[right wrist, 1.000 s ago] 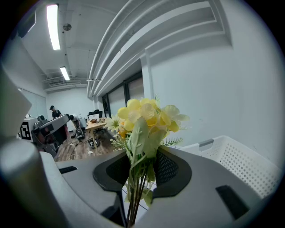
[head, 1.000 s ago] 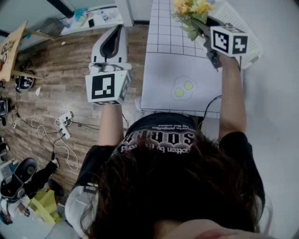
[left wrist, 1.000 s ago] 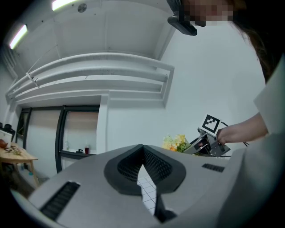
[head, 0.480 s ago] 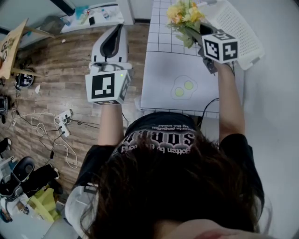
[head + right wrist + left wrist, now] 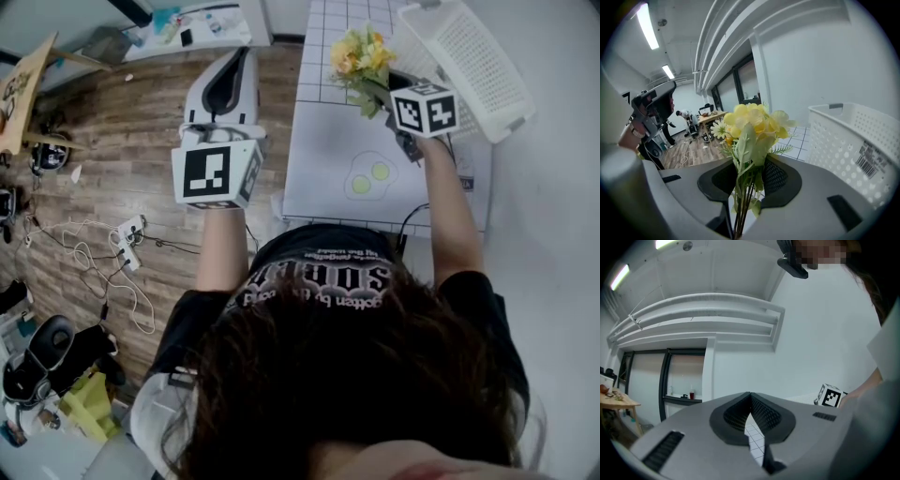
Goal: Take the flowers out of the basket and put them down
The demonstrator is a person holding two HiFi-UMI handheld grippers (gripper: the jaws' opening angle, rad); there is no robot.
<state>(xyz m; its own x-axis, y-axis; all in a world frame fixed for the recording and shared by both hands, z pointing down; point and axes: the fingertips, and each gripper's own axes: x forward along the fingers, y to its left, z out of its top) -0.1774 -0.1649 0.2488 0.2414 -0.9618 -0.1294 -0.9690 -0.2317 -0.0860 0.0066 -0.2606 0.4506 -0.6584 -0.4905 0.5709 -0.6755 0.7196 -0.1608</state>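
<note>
A bunch of yellow flowers [image 5: 358,54] with green stems is clamped in my right gripper [image 5: 392,86], which hangs over the white gridded table [image 5: 328,103]. In the right gripper view the stems run between the dark pads, and the flowers [image 5: 752,124] stand up in front of my right gripper [image 5: 743,190]. The white perforated basket [image 5: 473,56] sits to the right, apart from the flowers; its wall is close in the right gripper view, basket [image 5: 851,138]. My left gripper [image 5: 240,58] is held out over the wooden floor left of the table, shut with nothing in it; seen too as left gripper [image 5: 750,397].
A pale mat printed with a fried-egg shape [image 5: 368,178] lies on the table near the person. A black cable [image 5: 417,211] hangs at the table's front edge. White cables and a power strip [image 5: 129,242] lie on the wooden floor at the left.
My right gripper has come down and leftward with the flowers, away from the basket and out over the table. The left gripper has stayed where it was.
</note>
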